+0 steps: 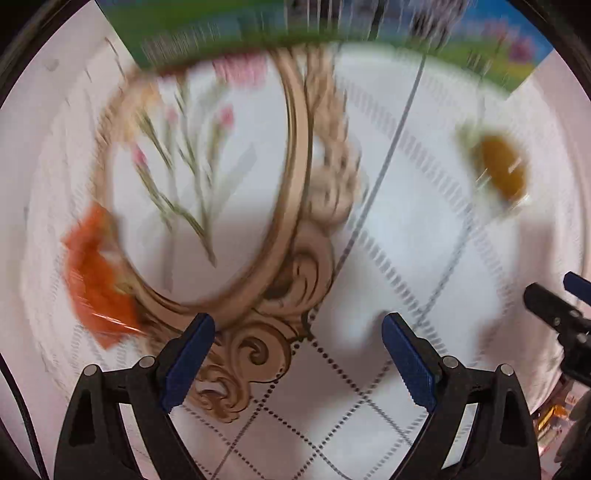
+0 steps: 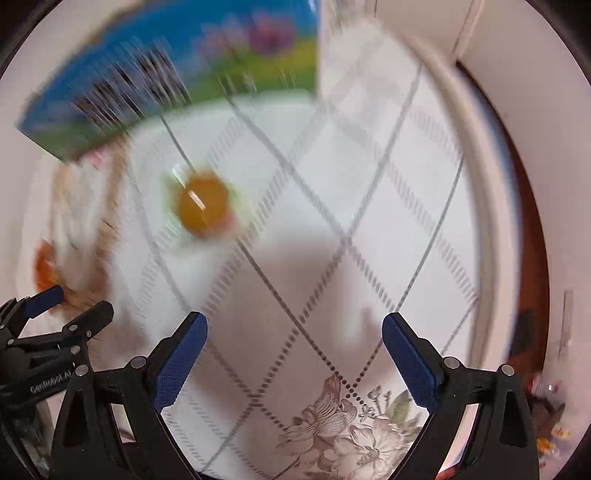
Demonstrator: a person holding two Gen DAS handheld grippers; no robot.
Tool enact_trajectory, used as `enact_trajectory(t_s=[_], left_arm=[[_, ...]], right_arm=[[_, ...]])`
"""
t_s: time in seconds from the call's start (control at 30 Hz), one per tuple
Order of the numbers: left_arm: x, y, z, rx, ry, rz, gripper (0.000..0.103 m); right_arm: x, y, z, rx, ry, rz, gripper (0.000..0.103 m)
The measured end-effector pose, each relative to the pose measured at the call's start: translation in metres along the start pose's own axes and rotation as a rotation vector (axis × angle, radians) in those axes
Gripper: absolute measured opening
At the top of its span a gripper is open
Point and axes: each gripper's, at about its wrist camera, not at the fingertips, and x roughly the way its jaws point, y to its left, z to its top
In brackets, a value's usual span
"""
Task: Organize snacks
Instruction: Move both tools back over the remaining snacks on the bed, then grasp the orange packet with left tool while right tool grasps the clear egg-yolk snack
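Observation:
Both views are blurred by motion. An orange snack packet (image 1: 98, 280) lies on the patterned tablecloth (image 1: 424, 221), left of my left gripper (image 1: 297, 328), which points down, open and empty. A round amber sweet in a clear wrapper (image 1: 500, 166) lies at the upper right. In the right wrist view the same sweet (image 2: 203, 206) sits up and left of my right gripper (image 2: 293, 328), also open with nothing between its fingers. The orange packet (image 2: 44, 269) shows at the left edge, just beyond the other gripper (image 2: 74, 302). A colourful box (image 1: 332, 26) (image 2: 177, 70) stands at the back.
The white cloth carries a gold oval frame with flowers (image 1: 207, 177) and a grey flower print (image 2: 354, 424). The table's rounded edge (image 2: 491, 236) curves down the right, with dark floor beyond. Small items lie at the lower right (image 2: 546, 421).

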Motion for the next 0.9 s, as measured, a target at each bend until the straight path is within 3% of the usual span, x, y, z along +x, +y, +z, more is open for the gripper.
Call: enact_trajectory(t_s=[0.1,0.33,0.43,0.5,0.6,0.73,0.83,0.9], left_arm=[[0.013,-0.006,-0.002,0.021,-0.019,0.035,0.103],[0.038,-0.011,0.004,-0.035,-0.008,0.066,0.103],[0.044,-0.015,0.005,-0.037,0.013,0.092,0.103],[0.040,-0.015,0.011,-0.043,0.030,0.069,0.103],[0.010,-0.002,0.013,-0.088,-0.022,0.062,0.099],[-0.048,0.030,0.009,-0.158,-0.113,0.017,0.099],[-0.070,0.064,0.009,-0.224,-0.111,-0.008,0.099],[-0.070,0.084,0.011,-0.259,-0.091,-0.016,0.099]], right_arm=[[0.027,-0.011,-0.005,0.024,0.044,0.013,0.102],[0.054,-0.017,0.001,0.009,0.066,0.021,0.103],[0.066,-0.019,-0.002,0.018,0.023,0.006,0.103],[0.067,-0.018,-0.006,0.018,0.006,-0.008,0.103],[0.050,-0.014,-0.008,0.003,0.030,0.013,0.103],[-0.005,-0.002,-0.002,-0.011,-0.088,0.075,0.098],[-0.027,0.005,0.009,-0.007,-0.127,0.123,0.097],[-0.032,0.008,0.020,0.011,-0.135,0.178,0.084]])
